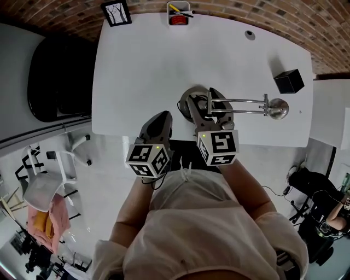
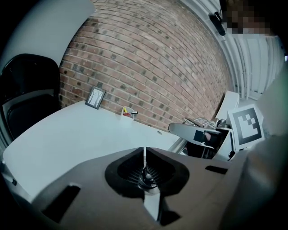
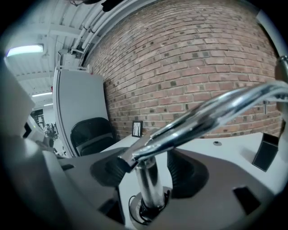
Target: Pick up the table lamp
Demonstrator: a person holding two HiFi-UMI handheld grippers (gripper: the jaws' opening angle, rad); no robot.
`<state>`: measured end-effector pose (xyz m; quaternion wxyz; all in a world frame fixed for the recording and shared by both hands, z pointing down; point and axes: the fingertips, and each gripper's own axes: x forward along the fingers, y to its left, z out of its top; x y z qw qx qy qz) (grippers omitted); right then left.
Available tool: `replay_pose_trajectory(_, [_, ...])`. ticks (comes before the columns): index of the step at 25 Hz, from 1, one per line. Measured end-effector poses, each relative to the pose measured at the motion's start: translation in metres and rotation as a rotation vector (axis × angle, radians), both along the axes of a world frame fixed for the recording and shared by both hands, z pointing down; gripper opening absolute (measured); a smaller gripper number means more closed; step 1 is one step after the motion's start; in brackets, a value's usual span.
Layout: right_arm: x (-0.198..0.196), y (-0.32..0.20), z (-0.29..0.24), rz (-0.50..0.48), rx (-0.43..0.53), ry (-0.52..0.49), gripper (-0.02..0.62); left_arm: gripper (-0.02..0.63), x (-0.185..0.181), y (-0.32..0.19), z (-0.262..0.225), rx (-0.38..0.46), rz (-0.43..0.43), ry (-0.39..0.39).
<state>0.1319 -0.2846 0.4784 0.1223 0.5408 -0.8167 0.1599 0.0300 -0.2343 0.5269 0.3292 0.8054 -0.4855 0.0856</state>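
The chrome table lamp (image 1: 246, 106) stands near the front edge of the white table (image 1: 142, 65). Its round base (image 1: 187, 97) lies under my right gripper, and its double arm runs right to the small head (image 1: 279, 108). My right gripper (image 1: 206, 101) is open, one jaw on either side of the upright post (image 3: 150, 188). A gap shows between the post and the right pad (image 3: 180, 173). The arm (image 3: 225, 108) slants up to the right above the jaws. My left gripper (image 1: 160, 119) is shut and empty at the table's front edge, left of the lamp, its jaws meeting in a thin line (image 2: 144, 155).
At the table's far edge are a small picture frame (image 1: 116, 12) and a pen cup (image 1: 179, 13). A black box (image 1: 289, 81) sits at the right, and a cable grommet (image 1: 250, 34) beyond it. A black chair (image 1: 54, 82) stands left of the table, a white one (image 1: 49, 180) on the floor.
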Motion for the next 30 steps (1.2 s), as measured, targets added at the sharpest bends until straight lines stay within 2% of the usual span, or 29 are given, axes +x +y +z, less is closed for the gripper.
replay_pose_trajectory(11, [-0.009,-0.015,0.006,0.049,-0.005,0.025,0.239,0.029,-0.014,-0.014,0.021,-0.049,0.011,0.007])
replay_pose_trajectory(13, [-0.006,-0.015,0.007,0.073,0.003,0.062,0.201,0.029,-0.015,-0.014,0.023,-0.059,0.016,0.009])
replay_pose_trajectory(17, [0.001,-0.018,0.006,0.127,0.028,0.164,0.082,0.029,-0.015,-0.014,0.026,-0.069,0.031,0.006])
replay_pose_trajectory(19, [0.004,-0.018,0.006,0.143,0.034,0.179,0.054,0.029,-0.014,-0.014,0.026,-0.069,0.038,0.005])
replay_pose_trajectory(23, [0.007,-0.017,0.008,0.153,0.03,0.169,0.051,0.029,-0.013,-0.015,0.028,-0.077,0.052,0.001])
replay_pose_trajectory(30, [0.026,-0.019,0.002,0.163,0.009,0.08,0.048,0.029,0.0,-0.014,0.042,-0.112,0.081,-0.001])
